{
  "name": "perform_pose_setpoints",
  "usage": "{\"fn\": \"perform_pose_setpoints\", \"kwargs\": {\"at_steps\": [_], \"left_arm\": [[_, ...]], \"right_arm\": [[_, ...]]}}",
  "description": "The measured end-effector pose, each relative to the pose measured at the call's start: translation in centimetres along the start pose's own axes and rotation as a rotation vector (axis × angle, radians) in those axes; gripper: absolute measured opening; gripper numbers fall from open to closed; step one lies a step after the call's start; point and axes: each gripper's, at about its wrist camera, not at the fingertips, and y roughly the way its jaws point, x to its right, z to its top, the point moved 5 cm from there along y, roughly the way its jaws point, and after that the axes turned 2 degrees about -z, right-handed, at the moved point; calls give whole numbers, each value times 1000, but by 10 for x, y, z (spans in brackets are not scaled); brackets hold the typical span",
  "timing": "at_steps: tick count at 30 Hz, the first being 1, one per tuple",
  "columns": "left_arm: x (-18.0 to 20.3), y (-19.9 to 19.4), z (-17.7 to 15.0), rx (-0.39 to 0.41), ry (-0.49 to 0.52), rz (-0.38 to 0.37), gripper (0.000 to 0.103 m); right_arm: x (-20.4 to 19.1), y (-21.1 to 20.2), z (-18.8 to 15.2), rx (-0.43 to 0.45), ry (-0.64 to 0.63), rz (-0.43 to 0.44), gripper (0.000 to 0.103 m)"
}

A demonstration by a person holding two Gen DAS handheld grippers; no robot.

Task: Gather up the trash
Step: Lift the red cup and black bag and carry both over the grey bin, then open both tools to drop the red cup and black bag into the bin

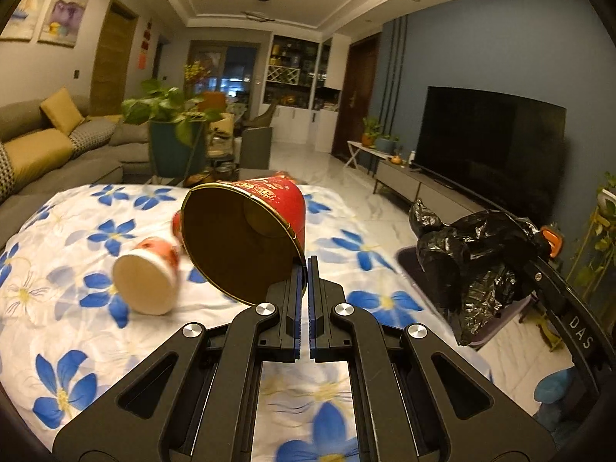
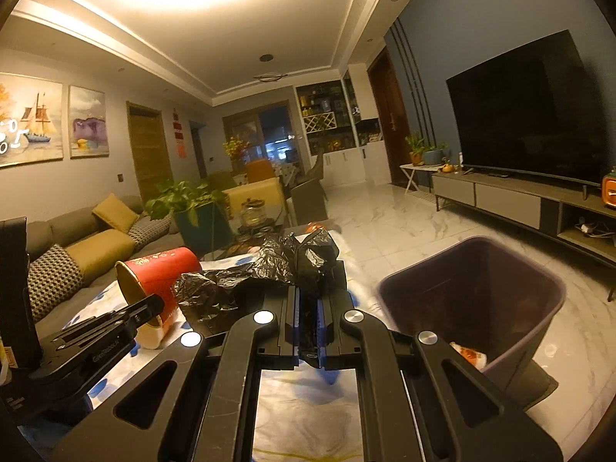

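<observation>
The red cup (image 1: pixel 250 231) is being held by its rim in the clamped left tongs (image 1: pixel 308 265), lifted above the counter (image 1: pixel 57 308), mouth toward the camera. The black bag (image 2: pixel 269 269) is being pinched in the right tongs (image 2: pixel 308 308). The bin (image 2: pixel 481 300) is lying rightward, nearer the right hand.

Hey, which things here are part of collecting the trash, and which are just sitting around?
Job: red paper tub in left gripper; black bag in right gripper; small paper cup; bin.
Lying about: TV; sofa; potted plant.
</observation>
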Motion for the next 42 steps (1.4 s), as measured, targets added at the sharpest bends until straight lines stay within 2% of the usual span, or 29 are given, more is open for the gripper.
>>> {"fn": "perform_pose_setpoints", "kwargs": {"at_steps": [26,42], "left_arm": [[123,52,9,2,151,-188,1],[167,90,-1,-31,165,-288,2]], "right_arm": [[112,-7,25,93,56,-226,7],[140,7,23,93,69,-284,7]]}}
